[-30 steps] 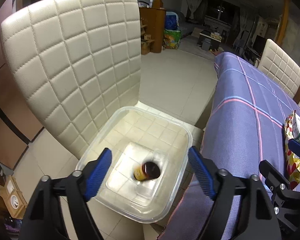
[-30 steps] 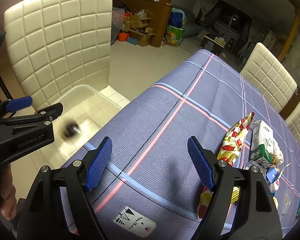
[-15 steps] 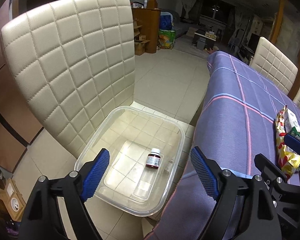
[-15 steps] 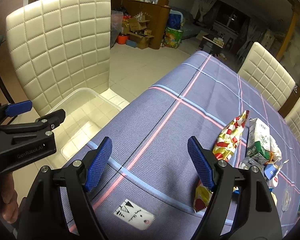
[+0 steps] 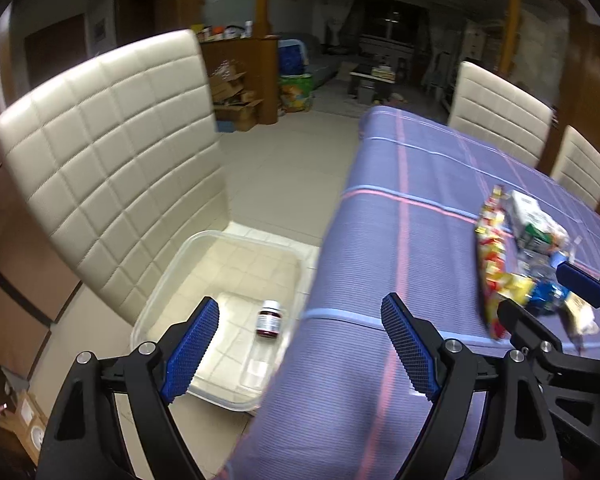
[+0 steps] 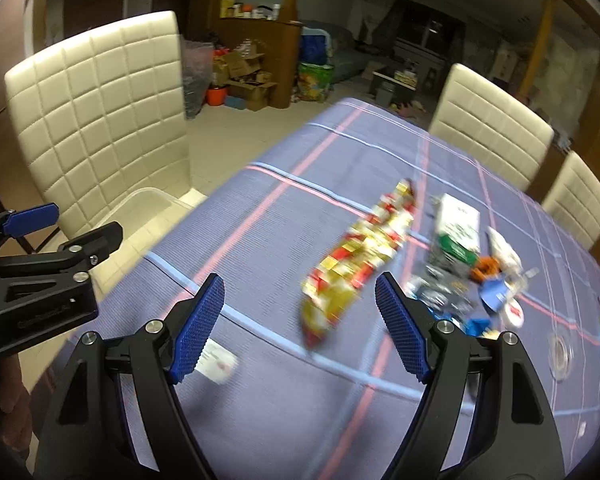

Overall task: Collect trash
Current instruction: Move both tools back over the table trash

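Where the table ends on its near-left side, its purple cloth drops straight beside the clear bin, which sits on the seat of a cream chair. I see bare cloth between that edge and the trash pile, so there is open room across the middle. A small bottle lies on its side in the bin. My left gripper hangs over the table edge, jaws wide apart, gripping nothing. My right gripper is likewise spread and empty above the cloth, with the yellow-red wrapper just ahead of it, untouched. A white label lies near its left finger.
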Tool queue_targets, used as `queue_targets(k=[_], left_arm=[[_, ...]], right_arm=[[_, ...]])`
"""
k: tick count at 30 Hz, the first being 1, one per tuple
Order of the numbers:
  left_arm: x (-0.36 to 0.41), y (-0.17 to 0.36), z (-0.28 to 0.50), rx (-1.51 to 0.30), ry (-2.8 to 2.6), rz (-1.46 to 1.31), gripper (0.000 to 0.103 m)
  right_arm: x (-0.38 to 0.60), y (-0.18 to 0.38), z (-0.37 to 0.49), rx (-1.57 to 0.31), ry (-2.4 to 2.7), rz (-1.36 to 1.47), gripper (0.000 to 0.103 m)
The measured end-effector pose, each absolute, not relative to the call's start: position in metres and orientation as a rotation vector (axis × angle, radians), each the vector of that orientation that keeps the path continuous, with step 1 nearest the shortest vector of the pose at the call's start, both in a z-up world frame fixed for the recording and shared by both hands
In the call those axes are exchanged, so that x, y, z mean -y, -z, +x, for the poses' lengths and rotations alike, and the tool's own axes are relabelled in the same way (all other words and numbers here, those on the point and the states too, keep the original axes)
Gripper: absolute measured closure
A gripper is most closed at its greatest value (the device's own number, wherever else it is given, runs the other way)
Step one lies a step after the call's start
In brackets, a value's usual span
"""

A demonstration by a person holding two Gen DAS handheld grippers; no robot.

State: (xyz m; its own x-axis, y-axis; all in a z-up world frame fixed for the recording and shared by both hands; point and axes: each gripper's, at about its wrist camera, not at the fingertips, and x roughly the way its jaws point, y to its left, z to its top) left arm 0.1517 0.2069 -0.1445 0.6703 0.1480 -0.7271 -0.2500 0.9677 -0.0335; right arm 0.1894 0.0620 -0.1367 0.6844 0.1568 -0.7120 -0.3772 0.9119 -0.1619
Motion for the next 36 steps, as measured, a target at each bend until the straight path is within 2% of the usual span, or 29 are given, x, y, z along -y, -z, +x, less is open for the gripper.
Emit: queue_targets(k=[22, 26, 36], left_arm=[[0.011, 0.14, 0.182, -0.848, 0.024, 0.064, 0.022], [0.04, 0.145, 0.194, -0.868, 0.044, 0.075, 0.022], [0.075, 0.16, 0.216, -0.891, -0.01, 0.1, 0.022]], right_arm=[[0.183, 0.156, 0.186, -0.819, 0.04, -0.073, 0.025], [0.223, 0.162, 0.193, -0.839, 0.102, -0.031, 0.016], [0.289, 0.184, 0.229, -0.905, 0.156, 0.032, 0.012]])
